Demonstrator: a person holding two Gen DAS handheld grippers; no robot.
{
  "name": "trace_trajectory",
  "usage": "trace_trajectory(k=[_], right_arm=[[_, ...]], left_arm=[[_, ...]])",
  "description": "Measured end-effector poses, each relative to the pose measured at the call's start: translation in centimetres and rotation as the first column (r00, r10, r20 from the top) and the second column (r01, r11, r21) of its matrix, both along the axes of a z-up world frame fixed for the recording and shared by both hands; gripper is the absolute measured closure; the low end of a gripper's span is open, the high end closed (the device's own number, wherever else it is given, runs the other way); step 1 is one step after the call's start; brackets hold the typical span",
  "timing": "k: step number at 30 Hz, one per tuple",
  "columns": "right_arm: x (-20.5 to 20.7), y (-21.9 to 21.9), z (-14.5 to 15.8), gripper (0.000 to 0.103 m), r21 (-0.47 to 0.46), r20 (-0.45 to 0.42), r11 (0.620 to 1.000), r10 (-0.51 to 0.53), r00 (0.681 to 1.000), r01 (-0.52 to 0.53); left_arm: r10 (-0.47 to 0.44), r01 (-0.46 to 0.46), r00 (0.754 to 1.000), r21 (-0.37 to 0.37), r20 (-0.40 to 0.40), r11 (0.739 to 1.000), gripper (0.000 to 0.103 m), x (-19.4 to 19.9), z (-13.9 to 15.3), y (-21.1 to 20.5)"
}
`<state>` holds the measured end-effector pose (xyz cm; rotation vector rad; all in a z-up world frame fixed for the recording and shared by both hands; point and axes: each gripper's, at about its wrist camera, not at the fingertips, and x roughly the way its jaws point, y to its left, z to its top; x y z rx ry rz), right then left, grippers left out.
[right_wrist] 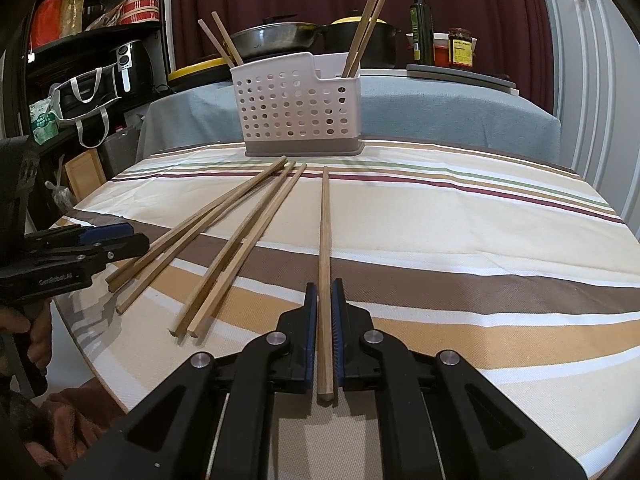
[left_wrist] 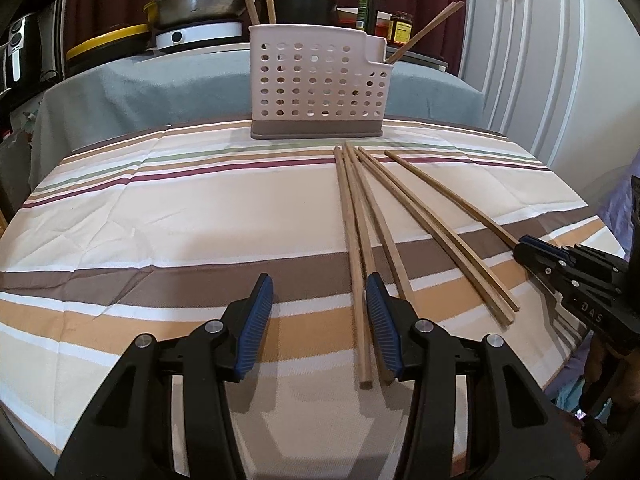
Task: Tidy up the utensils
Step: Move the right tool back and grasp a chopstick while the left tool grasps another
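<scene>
Left hand-held gripper gapes above chopsticks lying before the perforated holder.

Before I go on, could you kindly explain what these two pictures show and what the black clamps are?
There is no robot here: a person holds a two-finger gripper in each hand, and each gripper carries a camera looking along its fingers. One picture comes from the left gripper, the other from the right gripper. Each also shows the other gripper at its edge. They work over a table with a striped cloth. At its far side stands a perforated caddy already holding some chopsticks. Five more chopsticks lie on the cloth. The left gripper is open and holds nothing; four chopsticks lie beside it. The right gripper's blue pads sit close on either side of the fifth chopstick, seemingly gripping it, with its far end on the cloth.
</scene>
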<state>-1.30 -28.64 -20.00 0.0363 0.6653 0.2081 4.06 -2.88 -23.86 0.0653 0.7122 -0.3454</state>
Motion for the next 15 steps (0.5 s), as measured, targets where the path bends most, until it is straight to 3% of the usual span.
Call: trace_trajectory(k=[9, 15], right_arm=[[0.0, 0.1, 0.0, 0.095, 0.005, 0.003, 1.000, 0.003, 1.000, -0.003], [-0.2, -0.1, -0.1, 0.095, 0.014, 0.013, 1.000, 0.006, 1.000, -0.006]], left_arm=[[-0.035, 0.035, 0.999, 0.029, -0.010, 0.999, 0.058, -0.7, -0.4, -0.4], [-0.031, 0.031, 0.999, 0.022, 0.010, 0.999, 0.079, -1.4, -0.6, 0.3]])
